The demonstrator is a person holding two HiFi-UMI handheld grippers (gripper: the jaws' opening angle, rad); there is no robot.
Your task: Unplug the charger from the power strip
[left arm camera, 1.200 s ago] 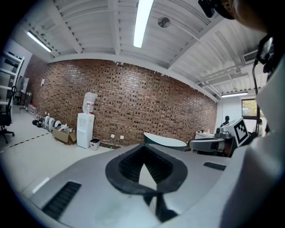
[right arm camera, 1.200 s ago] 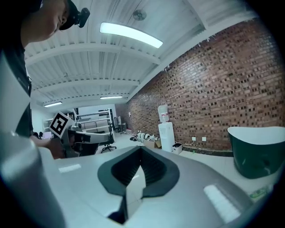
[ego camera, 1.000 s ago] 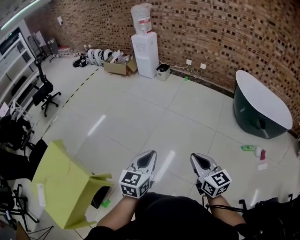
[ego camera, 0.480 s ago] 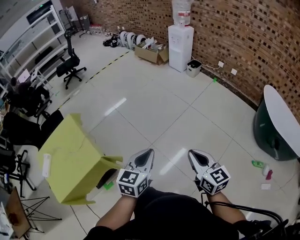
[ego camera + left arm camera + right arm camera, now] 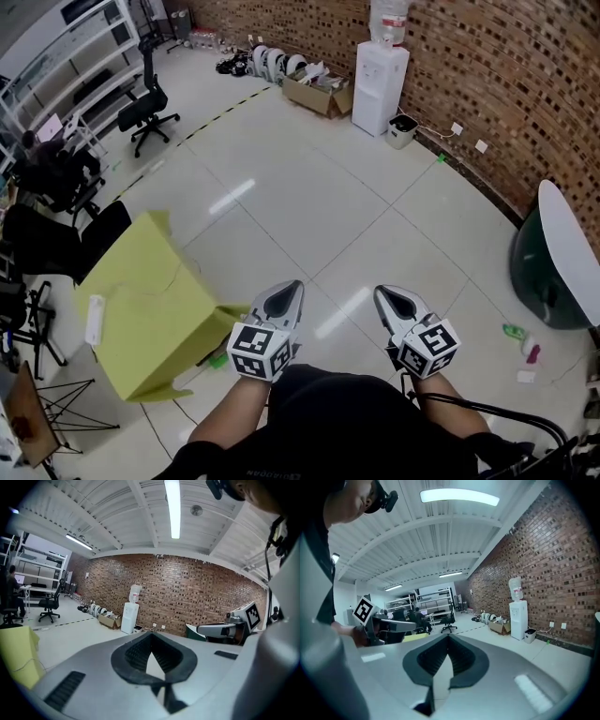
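No charger or power strip can be made out for certain. A white elongated thing lies on the yellow table at the left in the head view; what it is I cannot tell. My left gripper and right gripper are held side by side over bare floor tiles, right of the table. Both are shut with nothing between the fingers. In the left gripper view the left gripper points at the brick wall, with the right gripper beside it. The right gripper points into the room.
A water dispenser and cardboard box stand by the brick wall. A dark tub with a white top is at the right, small bottles on the floor near it. Office chairs and shelves fill the left.
The head view has swung left: the dispenser and tub slid to the right, and the yellow table came further into view. Both grippers stay shut and side by side.
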